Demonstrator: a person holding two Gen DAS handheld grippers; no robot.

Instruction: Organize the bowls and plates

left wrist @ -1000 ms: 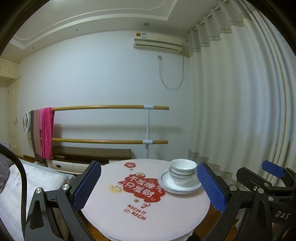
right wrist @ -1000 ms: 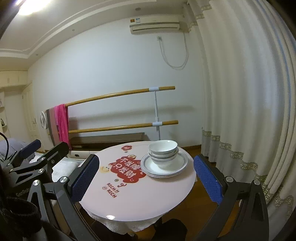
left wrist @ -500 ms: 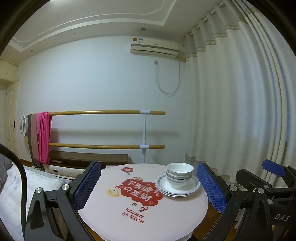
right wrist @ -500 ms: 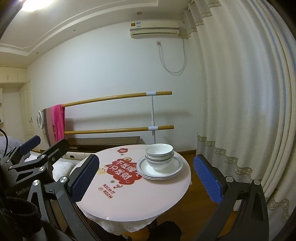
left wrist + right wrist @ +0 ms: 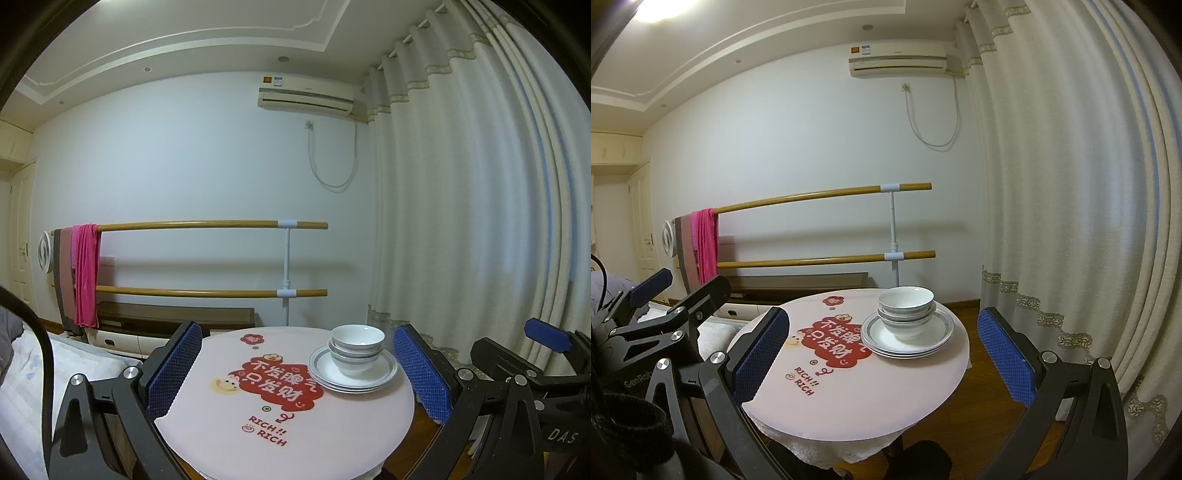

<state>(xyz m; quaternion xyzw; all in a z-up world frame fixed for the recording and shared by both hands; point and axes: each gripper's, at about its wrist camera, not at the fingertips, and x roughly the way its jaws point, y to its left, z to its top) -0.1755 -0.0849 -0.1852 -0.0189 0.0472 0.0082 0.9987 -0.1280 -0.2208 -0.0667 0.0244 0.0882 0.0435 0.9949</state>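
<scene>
Both claws, left claw (image 5: pixel 295 373) and right claw (image 5: pixel 882 358), gape wide, holding nothing. Ahead of them on the round counter (image 5: pixel 332 435), nested bowls (image 5: pixel 357 345) sit on stacked plates (image 5: pixel 352 373). Curtain (image 5: pixel 1071 184) hangs rightward; wooden rails (image 5: pixel 184 225) stand beyond.

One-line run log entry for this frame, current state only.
left gripper open, empty | right gripper open, empty | white grey-rimmed bowls nested on stacked white plates | round pink table | no contact

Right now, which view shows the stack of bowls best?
The right wrist view: the stack of bowls looks larger there, with three rims distinct above the plates. The left wrist view shows the same stack, smaller and nearer its right pad.
</scene>
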